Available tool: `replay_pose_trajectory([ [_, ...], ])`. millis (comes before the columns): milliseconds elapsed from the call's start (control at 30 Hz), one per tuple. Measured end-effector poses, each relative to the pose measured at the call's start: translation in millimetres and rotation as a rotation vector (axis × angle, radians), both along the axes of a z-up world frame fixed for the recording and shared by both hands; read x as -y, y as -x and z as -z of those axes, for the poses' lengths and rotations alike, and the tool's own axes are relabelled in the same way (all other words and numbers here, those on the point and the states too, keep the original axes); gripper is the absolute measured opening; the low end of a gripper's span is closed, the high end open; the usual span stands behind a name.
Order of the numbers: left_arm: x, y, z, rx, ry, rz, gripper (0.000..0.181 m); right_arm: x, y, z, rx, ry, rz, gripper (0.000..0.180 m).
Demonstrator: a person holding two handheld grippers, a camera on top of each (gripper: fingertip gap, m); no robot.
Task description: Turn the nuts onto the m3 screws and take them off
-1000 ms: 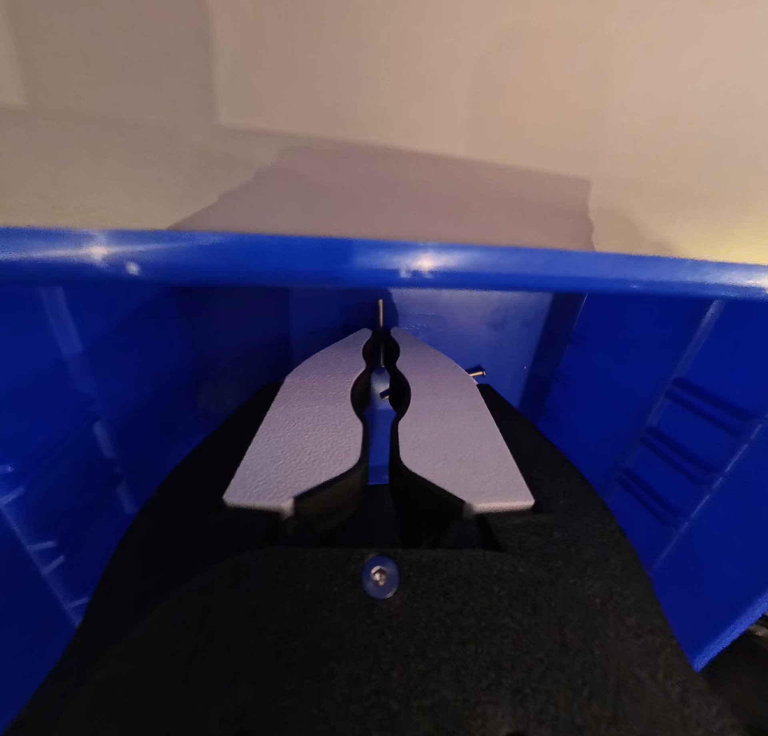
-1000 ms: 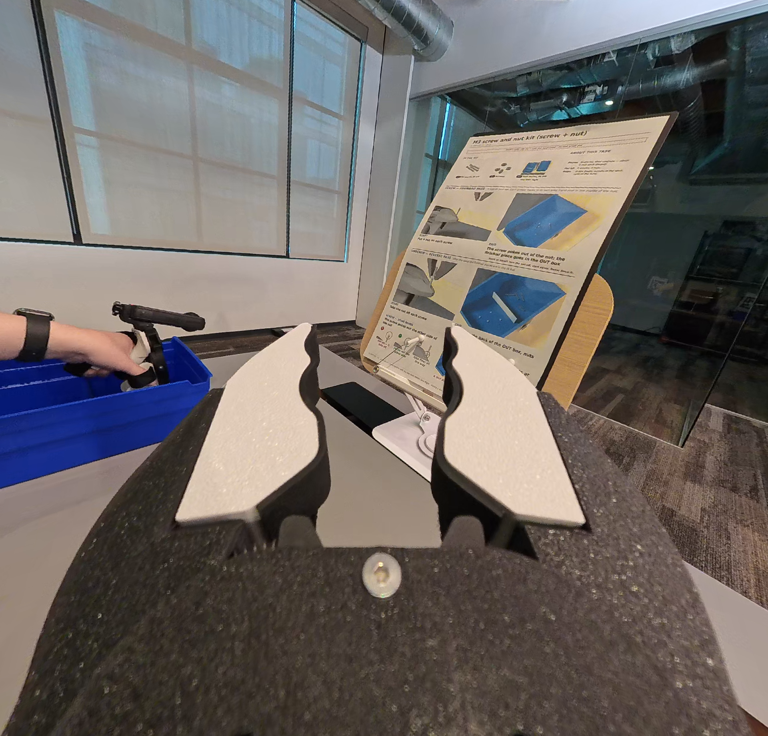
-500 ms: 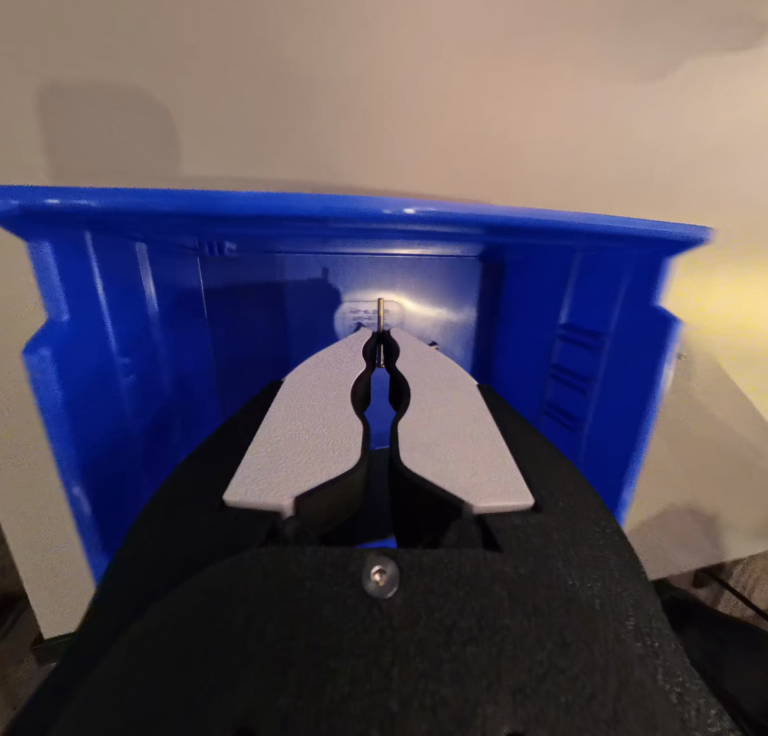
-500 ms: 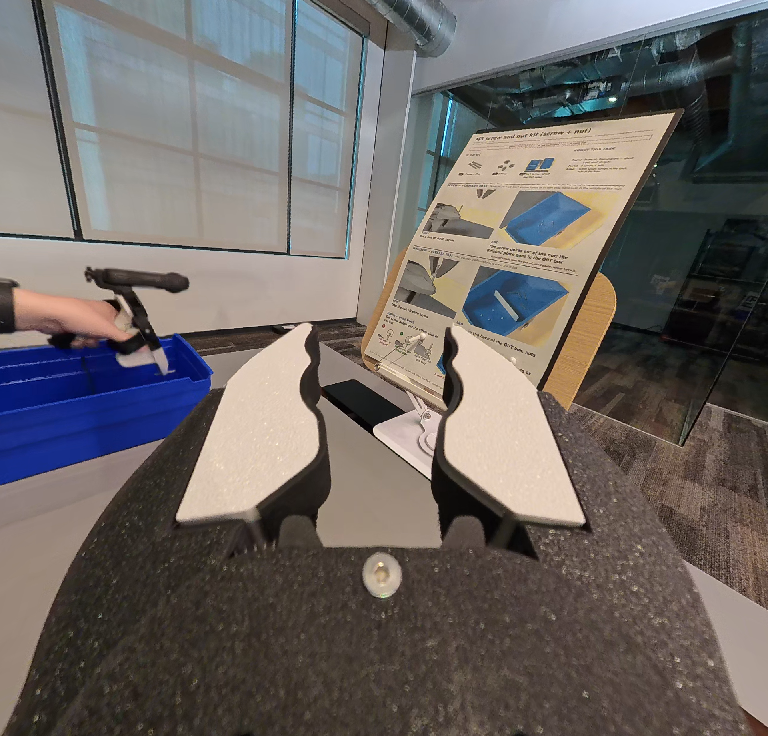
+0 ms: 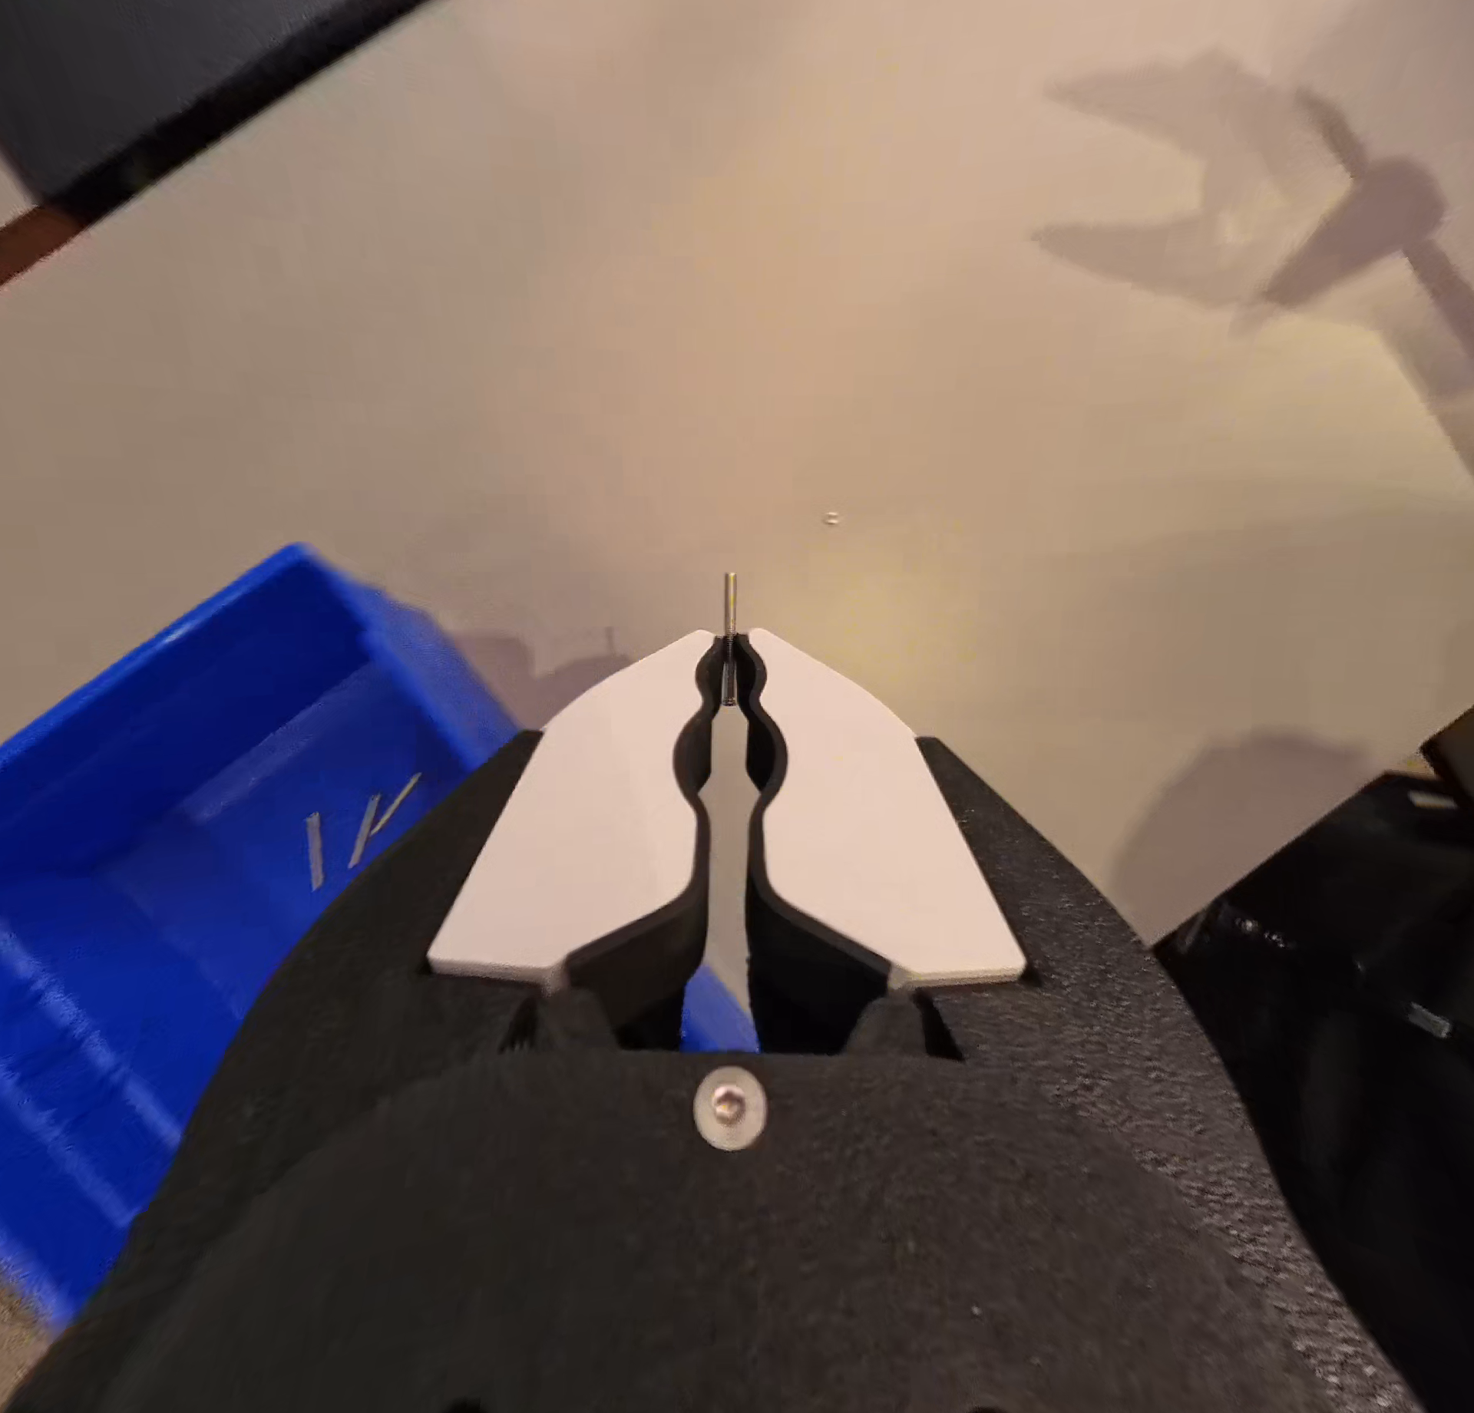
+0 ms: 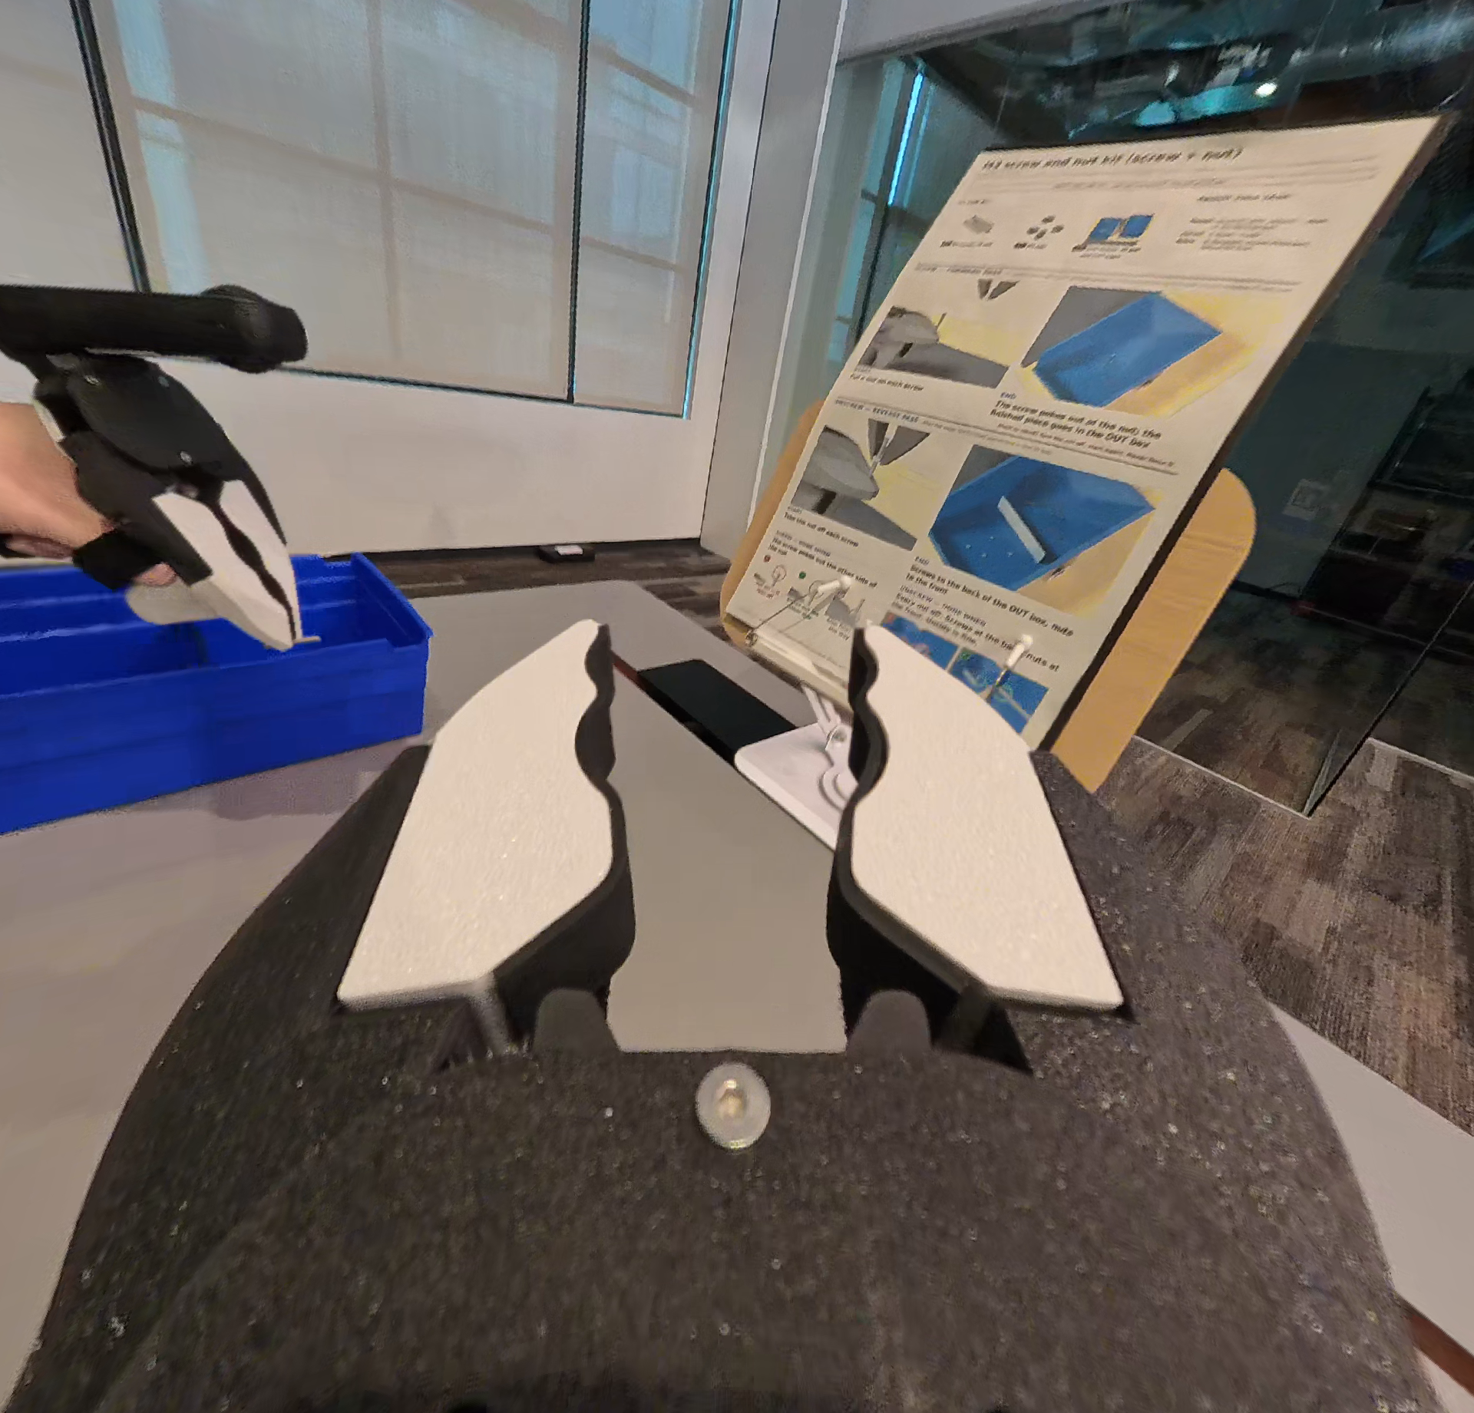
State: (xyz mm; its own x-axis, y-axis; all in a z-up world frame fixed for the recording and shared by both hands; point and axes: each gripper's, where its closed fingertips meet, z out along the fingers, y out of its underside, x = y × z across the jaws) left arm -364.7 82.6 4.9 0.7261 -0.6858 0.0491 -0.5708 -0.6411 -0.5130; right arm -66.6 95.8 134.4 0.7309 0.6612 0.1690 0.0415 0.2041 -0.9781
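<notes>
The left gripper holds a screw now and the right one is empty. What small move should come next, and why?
Probably the right gripper should go down to the small nut on the table and pick it up. The left gripper is shut on a screw whose tip sticks out bare, while the right one is open and holds nothing.

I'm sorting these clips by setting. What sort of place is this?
Probably an office or lab room set up for data collection: big windows, a glass partition over carpet, and an instruction board standing on a grey table beside a blue parts bin.
</notes>
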Motion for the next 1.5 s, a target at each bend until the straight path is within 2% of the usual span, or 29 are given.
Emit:
replay_pose_trajectory([
  [133,11.4,-36.5,47.8,-0.084,0.020,0.082,0.002,7.0,4.8,14.2,0.059,0.028,-0.004,0.056],
  [333,5.4,-40.5,126.6,-0.224,0.136,0.108,0.002,15.9,11.1,33.7,0.102,0.077,-0.032,0.056],
  [567,2.5,-40.6,155.6,-0.235,0.207,0.112,0.002,23.0,14.1,42.8,0.149,0.081,-0.028,0.057],
  [667,1.6,-42.8,152.0,-0.207,0.208,0.114,0.002,24.8,11.9,43.7,0.136,0.086,-0.030,0.057],
  [800,-2.5,-41.0,147.6,-0.197,0.173,0.113,0.012,25.9,6.8,44.9,0.128,0.091,-0.024,0.057],
  [1133,-9.6,-38.5,119.8,-0.072,0.054,0.078,0.011,29.7,-11.2,44.5,0.111,0.096,0.023,0.056],
  [1333,-17.2,-35.0,67.8,0.125,-0.115,0.026,0.009,9.6,-24.7,67.7,0.048,0.219,0.029,0.056],
  [1500,-21.9,-31.1,-0.1,0.295,-0.364,-0.030,0.013,5.4,-32.4,93.6,0.024,0.327,0.037,0.053],
])
